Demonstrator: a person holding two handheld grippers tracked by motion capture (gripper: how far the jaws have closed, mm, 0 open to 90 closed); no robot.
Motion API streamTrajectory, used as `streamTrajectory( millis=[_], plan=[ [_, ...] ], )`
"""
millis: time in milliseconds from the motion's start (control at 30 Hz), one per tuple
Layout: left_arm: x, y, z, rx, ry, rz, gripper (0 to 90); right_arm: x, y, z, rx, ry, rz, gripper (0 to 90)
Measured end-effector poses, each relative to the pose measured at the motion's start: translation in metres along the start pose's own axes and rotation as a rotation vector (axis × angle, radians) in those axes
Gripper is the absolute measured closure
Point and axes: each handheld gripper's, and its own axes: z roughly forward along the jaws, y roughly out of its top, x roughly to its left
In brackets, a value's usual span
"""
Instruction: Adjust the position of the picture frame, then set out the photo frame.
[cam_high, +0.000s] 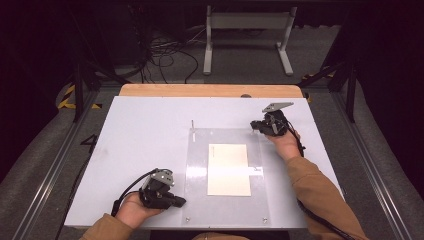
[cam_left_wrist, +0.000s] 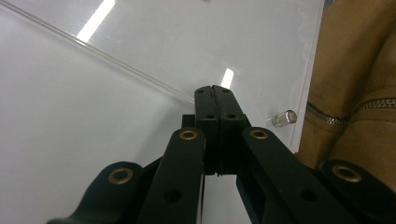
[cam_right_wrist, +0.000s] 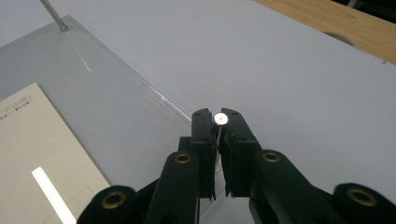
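Item 1, clear acrylic plate: lies flat on your white bench, toward the near edge and centre. Short metal standoff pins sit at its corners; one taller pin stands upright at the far left corner.

Item 2, cream card: lies within the plate's outline, centred, long side running away from you. From the pictures you cannot tell whether it is on top of the plate or beneath it.

Item 3, your right gripper: at the plate's far right corner. Its jaws are nearly together and pinch a small silver-headed pin, whose round head shows between the tips, right at the plate's edge.

Item 4, your left gripper: near the plate's near left corner, in your left hand. Its jaws are pressed fully together with nothing between them; the tips point at the plate's edge. A short standoff pin stands just beside them, apart from the jaws.

Item 5, tan sleeves: both forearms.
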Motion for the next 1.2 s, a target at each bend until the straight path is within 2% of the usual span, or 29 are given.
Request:
streamTrajectory(
  millis=[67, 100, 167, 233, 300, 333, 367, 400, 467, 500, 533, 567, 633, 700, 833, 967, 1000, 1200],
  plan=[
    [0.001, 0.002, -0.002, -0.01, 0.007, 0.003, 86.0, 0.0, -0.001, -0.003, -0.041, -0.005, -0.012, 75.6],
    [0.001, 0.003, -0.004, -0.023, 0.013, 0.004, 82.6, -0.002, -0.002, -0.009, -0.073, 0.001, -0.007, 68.6],
    [0.002, 0.005, -0.008, -0.05, 0.02, 0.007, 80.6, -0.004, -0.003, -0.015, -0.091, 0.003, -0.011, 65.0],
    [0.006, 0.006, -0.014, -0.092, 0.037, -0.014, 76.8, -0.004, -0.005, -0.021, -0.098, 0.008, -0.025, 60.4],
    [0.007, 0.007, -0.016, -0.106, 0.04, -0.028, 73.5, -0.005, -0.007, -0.023, -0.102, 0.012, -0.031, 57.2],
    [0.008, 0.007, -0.018, -0.126, 0.043, -0.037, 73.5, -0.005, -0.009, -0.025, -0.107, 0.013, -0.028, 53.2],
    [0.009, 0.008, -0.02, -0.138, 0.051, -0.044, 70.7, -0.008, -0.012, -0.027, -0.123, 0.029, -0.004, 41.3],
    [0.009, 0.008, -0.021, -0.146, 0.058, -0.044, 70.7, -0.008, -0.012, -0.027, -0.123, 0.029, -0.004, 41.3],
    [0.008, 0.009, -0.024, -0.173, 0.069, -0.043, 69.8, -0.01, -0.015, -0.025, -0.14, 0.04, 0.009, 28.7],
    [0.008, 0.009, -0.025, -0.186, 0.073, -0.041, 69.3, -0.009, -0.016, -0.023, -0.146, 0.029, 0.012, 22.2],
    [0.007, 0.009, -0.026, -0.192, 0.076, -0.041, 69.3, -0.008, -0.017, -0.021, -0.154, 0.043, 0.011, 18.0],
    [0.006, 0.008, -0.026, -0.196, 0.079, -0.045, 69.2, -0.008, -0.018, -0.019, -0.164, 0.052, 0.019, 18.0],
    [0.006, 0.008, -0.026, -0.195, 0.077, -0.038, 69.2, -0.006, -0.019, -0.015, -0.182, 0.048, 0.023, 22.6],
    [0.006, 0.008, -0.025, -0.19, 0.076, -0.04, 69.2, -0.003, -0.019, -0.011, -0.18, 0.054, 0.022, 35.6],
    [0.006, 0.008, -0.024, -0.188, 0.078, -0.029, 69.1, 0.002, -0.018, 0.0, -0.135, 0.013, -0.009, 54.8],
    [0.006, 0.008, -0.024, -0.193, 0.076, -0.033, 69.1, 0.0, -0.016, 0.003, -0.127, 0.001, -0.015, 72.9],
    [0.005, 0.008, -0.024, -0.195, 0.076, -0.036, 69.0, 0.0, -0.016, 0.003, -0.125, 0.005, -0.025, 83.6],
    [0.004, 0.008, -0.025, -0.2, 0.075, -0.038, 68.9, -0.004, -0.015, 0.003, -0.111, 0.023, -0.012, 84.4]
  ],
)
